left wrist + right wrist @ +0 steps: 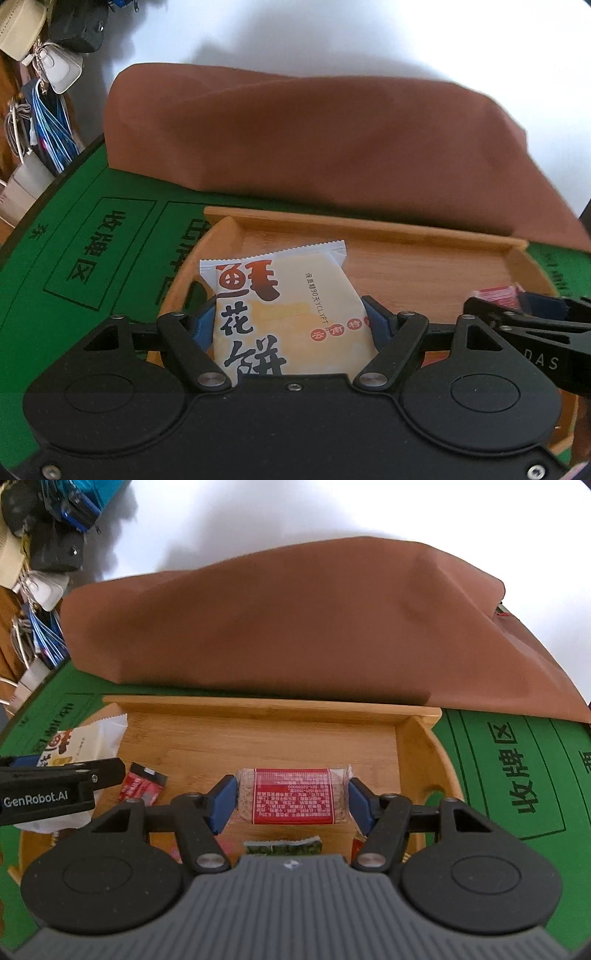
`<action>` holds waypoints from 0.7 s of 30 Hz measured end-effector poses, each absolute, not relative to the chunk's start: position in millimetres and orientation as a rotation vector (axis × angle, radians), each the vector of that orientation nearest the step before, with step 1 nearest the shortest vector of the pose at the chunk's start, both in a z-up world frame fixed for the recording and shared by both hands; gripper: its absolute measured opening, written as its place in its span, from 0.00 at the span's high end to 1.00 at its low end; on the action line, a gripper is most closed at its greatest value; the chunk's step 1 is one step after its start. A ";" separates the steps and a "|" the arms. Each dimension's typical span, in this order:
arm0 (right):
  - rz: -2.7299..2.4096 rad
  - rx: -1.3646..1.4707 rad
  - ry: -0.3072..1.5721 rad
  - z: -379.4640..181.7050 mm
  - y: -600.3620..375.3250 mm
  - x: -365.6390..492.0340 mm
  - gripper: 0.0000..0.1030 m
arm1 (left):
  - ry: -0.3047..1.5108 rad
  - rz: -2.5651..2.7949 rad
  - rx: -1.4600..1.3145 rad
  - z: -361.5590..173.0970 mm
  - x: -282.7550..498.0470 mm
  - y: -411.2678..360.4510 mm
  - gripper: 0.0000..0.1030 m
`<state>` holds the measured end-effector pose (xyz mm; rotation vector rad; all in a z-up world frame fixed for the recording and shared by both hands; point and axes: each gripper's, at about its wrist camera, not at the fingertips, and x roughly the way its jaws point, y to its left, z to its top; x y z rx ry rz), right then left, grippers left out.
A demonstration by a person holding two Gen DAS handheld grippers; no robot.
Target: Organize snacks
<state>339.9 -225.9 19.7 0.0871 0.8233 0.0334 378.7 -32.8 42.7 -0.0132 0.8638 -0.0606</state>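
Closest to me, the left gripper [291, 325] has its blue pads pressed on either side of a flat white pastry packet [284, 295], jaws spread wide because the packet itself is wide. The packet's long axis runs straight out along the fingers, its crimped far end poking over the left part of the wooden tray [369, 229]. Beside it, the right gripper [291, 803] is clamped on a clear-wrapped bar with a red label [291, 795]. This one lies crosswise, its long axis spanning from pad to pad, so the jaws pinch it by its two ends, somewhat narrower than the left pair.

Both snacks hang over the tray, the bar towards the right half, the packet towards the left. Whether either touches the tray floor I cannot tell. Under the right gripper a green-patterned packet [282, 847] peeks out, and a small red and black sachet [142, 784] lies on the tray floor between the two grippers.

Setting either snack down looks like a short drop, and the bare wood ahead of both lies nearest the far rim. Behind the tray a brown cloth-covered bulk [295, 627] sits on the green mat [517, 775].
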 end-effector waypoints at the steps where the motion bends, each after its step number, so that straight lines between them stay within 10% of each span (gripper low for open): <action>1: 0.032 0.081 0.826 17.6 -224.7 342.6 0.36 | 0.869 -0.056 -0.010 40.3 381.3 -33.2 0.26; 21: 0.010 0.055 0.839 -1.2 -213.1 356.9 0.35 | 0.884 -0.053 -0.023 20.1 395.8 -28.6 0.25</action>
